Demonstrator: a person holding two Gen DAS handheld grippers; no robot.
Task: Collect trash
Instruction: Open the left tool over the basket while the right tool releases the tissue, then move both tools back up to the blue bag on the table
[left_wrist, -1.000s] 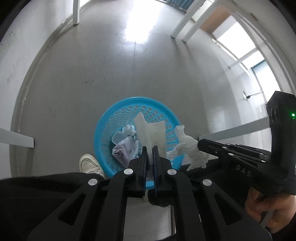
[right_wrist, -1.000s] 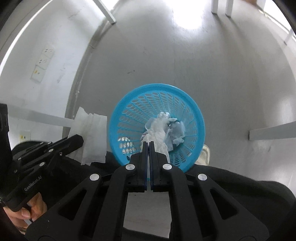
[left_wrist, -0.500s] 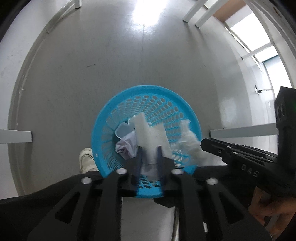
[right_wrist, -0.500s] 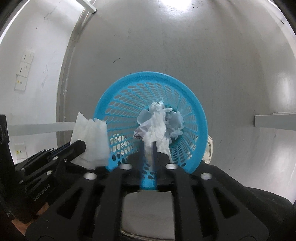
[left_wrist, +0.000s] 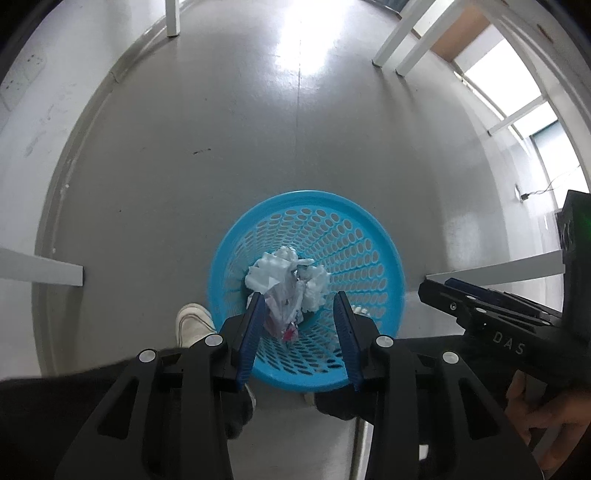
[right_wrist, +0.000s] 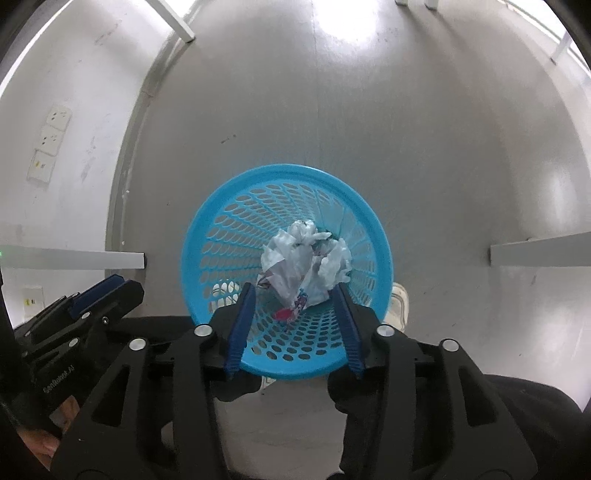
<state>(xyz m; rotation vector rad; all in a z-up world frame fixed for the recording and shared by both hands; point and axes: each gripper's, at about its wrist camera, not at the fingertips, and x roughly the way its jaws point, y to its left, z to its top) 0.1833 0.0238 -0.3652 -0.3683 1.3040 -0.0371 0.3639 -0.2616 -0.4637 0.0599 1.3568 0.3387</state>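
A round blue perforated basket (left_wrist: 354, 229) stands on the grey floor; it also shows in the right wrist view (right_wrist: 229, 206). Crumpled white tissues and a clear wrapper (left_wrist: 286, 280) lie at its bottom, also seen in the right wrist view (right_wrist: 306, 262). My left gripper (left_wrist: 300, 295) is open and empty above the basket's near rim. My right gripper (right_wrist: 293, 290) is open and empty above the same rim. The right gripper shows at the right in the left wrist view (left_wrist: 436, 286), and the left gripper at the left in the right wrist view (right_wrist: 122, 288).
A white shoe (left_wrist: 192, 323) stands on the floor left of the basket, and shows in the right wrist view (right_wrist: 397, 302). White furniture legs (left_wrist: 391, 48) stand at the back. White bars (left_wrist: 40, 267) reach in from both sides. A wall with sockets (right_wrist: 50, 147) is on the left.
Both grippers have opened and let go of their tissues, which now lie in the basket. Both grippers have lifted slightly away from the basket.
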